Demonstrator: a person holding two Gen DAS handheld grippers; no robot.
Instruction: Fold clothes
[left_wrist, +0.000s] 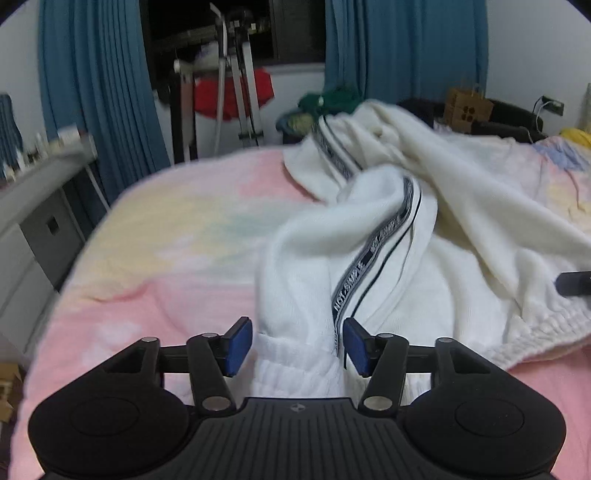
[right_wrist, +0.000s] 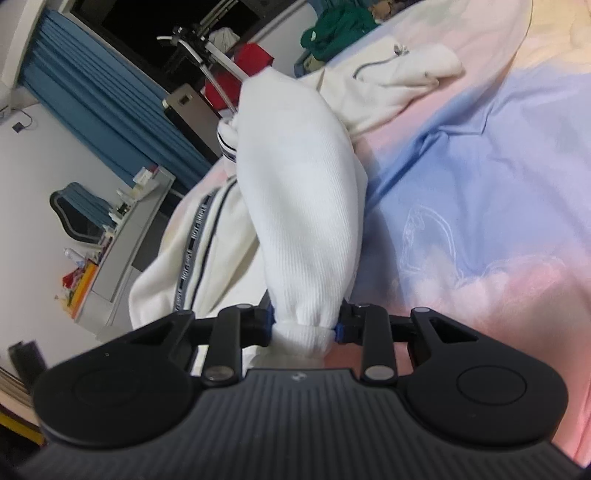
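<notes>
White sweatpants (left_wrist: 314, 258) with a black "NOT SIMPLE" side stripe lie bunched on the pink bedspread (left_wrist: 166, 280). One ribbed cuff sits between the blue pads (left_wrist: 240, 345) of my left gripper (left_wrist: 298, 347), which is open, its jaws wide on either side of the cloth. In the right wrist view the other trouser leg (right_wrist: 299, 206) hangs stretched and lifted. My right gripper (right_wrist: 304, 326) is shut on its cuff, the fabric cinched between the fingers. A cream garment (left_wrist: 461, 184) lies over the pants behind.
A grey desk (left_wrist: 33, 206) with small items stands left of the bed. Blue curtains (left_wrist: 92, 92), a metal rack and a red cloth (left_wrist: 232, 92) are behind. Green clothing (right_wrist: 332, 29) lies at the far edge. A dark object (left_wrist: 574, 282) pokes in at the right.
</notes>
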